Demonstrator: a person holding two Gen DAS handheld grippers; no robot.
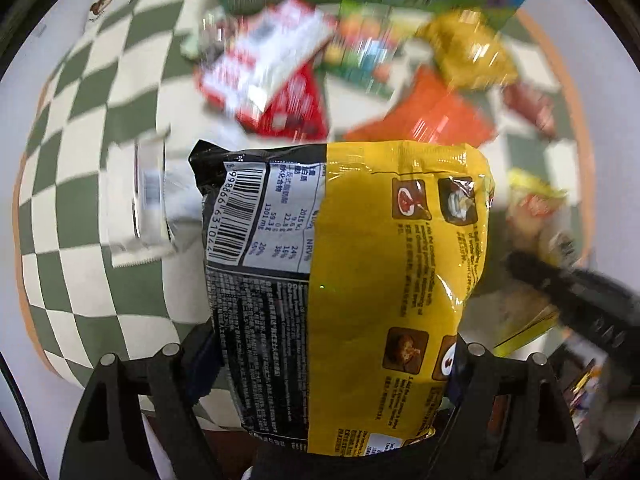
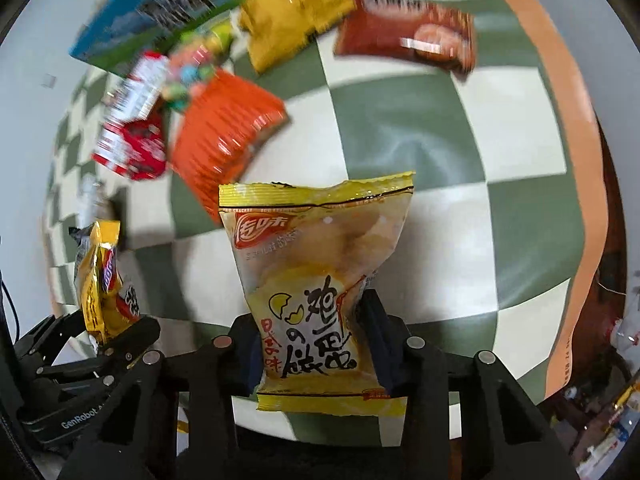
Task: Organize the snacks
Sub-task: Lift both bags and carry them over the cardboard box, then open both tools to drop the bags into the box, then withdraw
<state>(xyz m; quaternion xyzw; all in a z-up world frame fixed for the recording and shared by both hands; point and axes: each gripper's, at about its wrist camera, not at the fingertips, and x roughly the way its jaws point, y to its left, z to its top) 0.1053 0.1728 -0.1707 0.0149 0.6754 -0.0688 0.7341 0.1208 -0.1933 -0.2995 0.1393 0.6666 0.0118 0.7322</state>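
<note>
My left gripper [image 1: 332, 360] is shut on a big yellow-and-black noodle packet [image 1: 360, 240], held by its lower end above the table, barcode side facing the camera. In the right wrist view the same packet [image 2: 98, 280] hangs in the left gripper [image 2: 116, 332] at the far left. A small pale-yellow snack pouch [image 2: 320, 248] with a red logo sits between the pads of my right gripper [image 2: 316, 344], which press on its lower sides. The right gripper's dark body [image 1: 560, 292] also shows at the right edge of the left wrist view.
A green-and-white checkered cloth [image 2: 420, 128] with an orange border covers the table. Blurred snacks lie at the far side: a red-white packet [image 1: 264, 68], an orange bag [image 2: 224, 136], a yellow bag [image 2: 288, 16], a brown packet [image 2: 404, 36] and a blue box [image 2: 132, 12]. A white packet [image 1: 140, 196] lies left.
</note>
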